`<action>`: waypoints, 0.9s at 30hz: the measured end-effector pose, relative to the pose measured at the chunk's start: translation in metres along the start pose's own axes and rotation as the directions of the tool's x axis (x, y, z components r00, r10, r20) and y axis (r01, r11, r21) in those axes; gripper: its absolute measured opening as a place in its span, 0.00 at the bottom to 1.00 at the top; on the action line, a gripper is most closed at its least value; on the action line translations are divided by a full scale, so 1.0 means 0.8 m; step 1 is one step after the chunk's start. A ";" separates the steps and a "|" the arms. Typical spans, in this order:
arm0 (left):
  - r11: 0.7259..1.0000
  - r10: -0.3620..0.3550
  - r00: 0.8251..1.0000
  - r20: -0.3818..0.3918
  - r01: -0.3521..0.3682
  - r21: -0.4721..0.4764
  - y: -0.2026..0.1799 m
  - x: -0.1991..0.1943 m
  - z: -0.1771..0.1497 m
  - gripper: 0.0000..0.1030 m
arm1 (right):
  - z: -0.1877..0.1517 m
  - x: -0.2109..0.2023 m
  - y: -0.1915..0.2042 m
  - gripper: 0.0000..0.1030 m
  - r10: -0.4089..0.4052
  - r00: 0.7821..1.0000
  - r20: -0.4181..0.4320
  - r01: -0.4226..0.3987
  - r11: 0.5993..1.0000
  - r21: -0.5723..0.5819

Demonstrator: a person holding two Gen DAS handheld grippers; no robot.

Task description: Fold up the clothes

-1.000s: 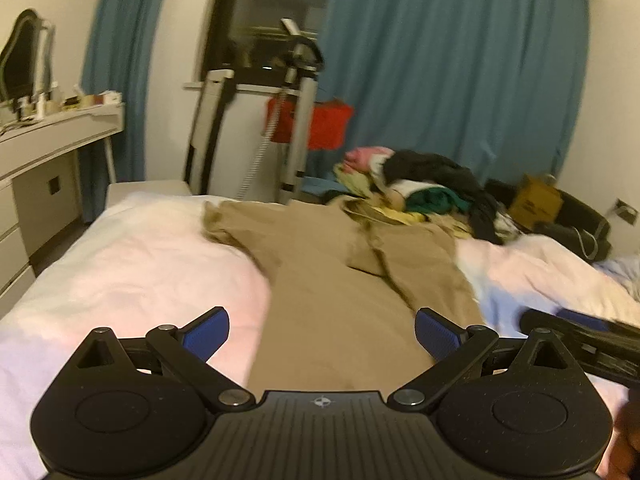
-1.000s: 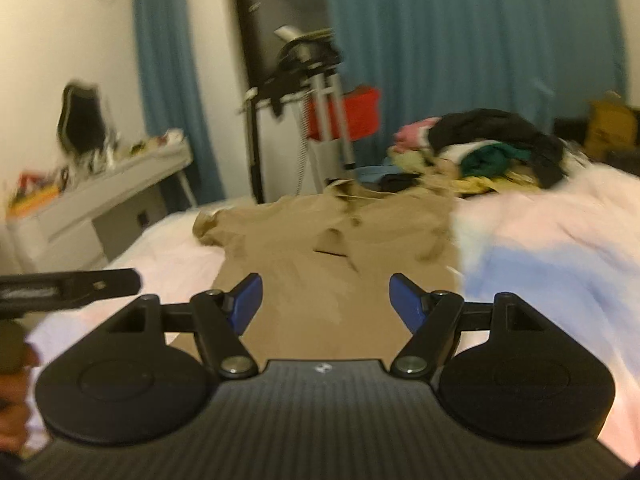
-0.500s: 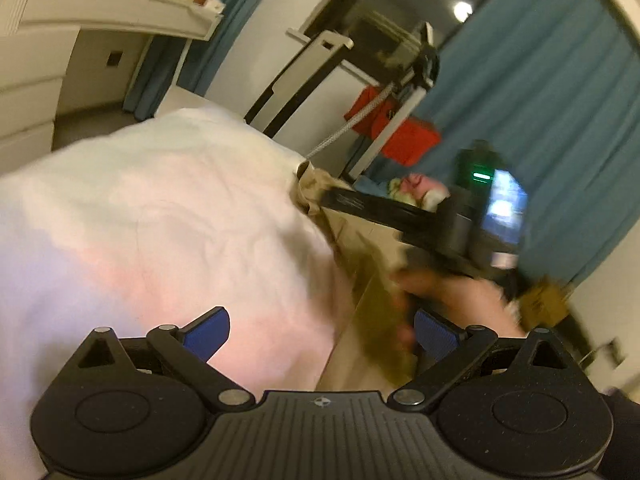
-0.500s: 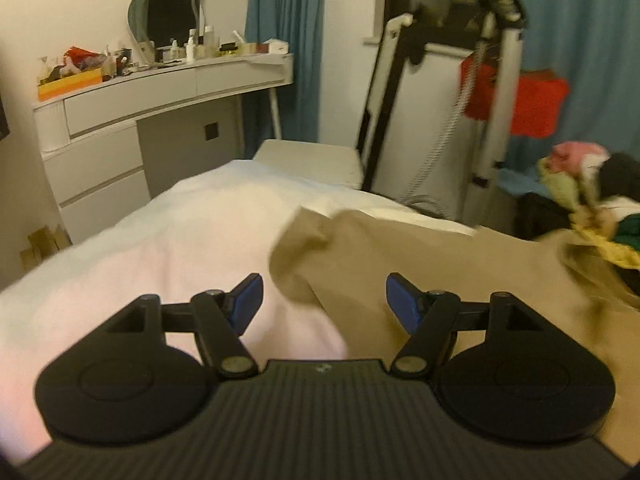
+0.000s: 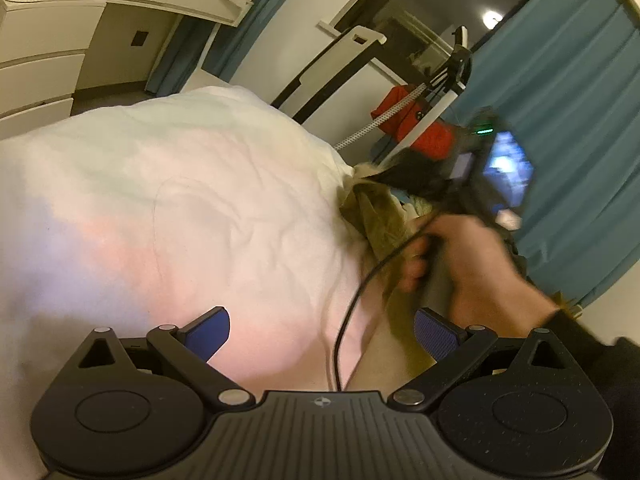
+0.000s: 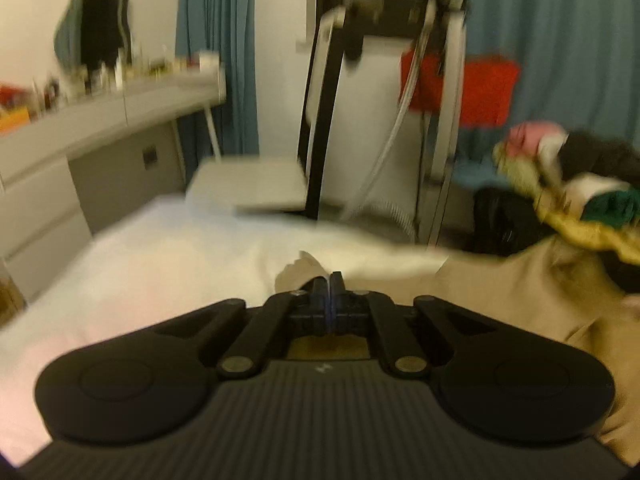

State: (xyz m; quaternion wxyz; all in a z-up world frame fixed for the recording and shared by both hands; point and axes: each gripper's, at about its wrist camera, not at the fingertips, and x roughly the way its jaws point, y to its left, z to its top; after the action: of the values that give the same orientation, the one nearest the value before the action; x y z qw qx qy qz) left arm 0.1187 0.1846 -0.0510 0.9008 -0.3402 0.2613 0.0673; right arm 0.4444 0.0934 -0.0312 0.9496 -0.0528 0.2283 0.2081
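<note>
A tan garment (image 6: pixel 532 292) lies spread on the white bed (image 6: pixel 168 256). My right gripper (image 6: pixel 331 280) is shut on the garment's far left corner, a bit of tan cloth showing past the fingertips. In the left wrist view the same corner (image 5: pixel 376 216) is bunched under the right gripper's body (image 5: pixel 472 176), held by a hand. My left gripper (image 5: pixel 320 330) is open and empty, low over the bed, left of the garment's edge.
A pile of mixed clothes (image 6: pixel 580 192) sits on the bed's far right. A white dresser (image 6: pixel 80 148) stands at the left, a folded treadmill (image 6: pixel 332 92) and blue curtains (image 5: pixel 560 80) behind the bed. A black cable (image 5: pixel 360 292) hangs from the right gripper.
My right gripper moved to the garment's far left corner and closed on it. My left gripper swung left and tilted, and stays open.
</note>
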 end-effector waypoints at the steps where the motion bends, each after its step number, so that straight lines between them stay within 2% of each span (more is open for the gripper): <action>1: 1.000 -0.016 1.000 -0.004 0.016 0.001 -0.002 -0.001 0.000 0.97 | 0.009 -0.017 -0.013 0.03 -0.013 0.999 0.031 0.013 1.000 0.005; 4: 0.998 -0.055 0.998 -0.001 0.055 0.019 -0.012 -0.010 -0.004 0.97 | 0.034 -0.075 -0.065 0.03 -0.062 0.989 0.132 0.055 0.997 0.058; 6: 0.996 -0.081 0.997 0.001 0.081 0.041 -0.020 -0.018 -0.010 0.97 | 0.045 -0.110 -0.108 0.03 -0.114 0.975 0.190 0.094 0.989 0.111; 9: 0.990 -0.116 0.993 0.011 0.114 0.088 -0.036 -0.030 -0.021 0.97 | 0.045 -0.144 -0.178 0.03 -0.204 0.953 0.225 0.157 0.965 0.212; 11: 0.984 -0.126 0.992 0.015 0.124 0.127 -0.049 -0.032 -0.031 0.97 | 0.033 -0.152 -0.222 0.03 -0.258 0.942 0.216 0.194 0.941 0.277; 15: 0.974 -0.128 0.991 -0.023 0.130 0.185 -0.071 -0.022 -0.052 0.97 | -0.013 -0.138 -0.302 0.03 -0.341 0.930 0.136 0.267 0.883 0.385; 20: 0.961 -0.085 0.993 -0.077 0.102 0.257 -0.086 0.010 -0.072 0.97 | -0.088 -0.090 -0.371 0.03 -0.374 0.927 0.009 0.326 0.818 0.473; 24: 0.947 -0.048 0.993 -0.109 0.079 0.310 -0.092 0.041 -0.080 0.97 | -0.129 -0.057 -0.392 0.04 -0.341 0.940 -0.010 0.303 0.821 0.484; 27: 0.939 -0.034 0.991 -0.127 0.075 0.336 -0.096 0.058 -0.082 0.97 | -0.131 -0.045 -0.393 0.06 -0.297 0.955 -0.010 0.265 0.835 0.483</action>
State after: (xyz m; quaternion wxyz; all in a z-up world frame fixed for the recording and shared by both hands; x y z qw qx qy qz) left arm 0.1532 0.0809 -0.0721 0.9303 -0.1903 0.3126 -0.0244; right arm 0.5037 -0.2257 -0.1064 0.9601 0.1574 0.2313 0.0052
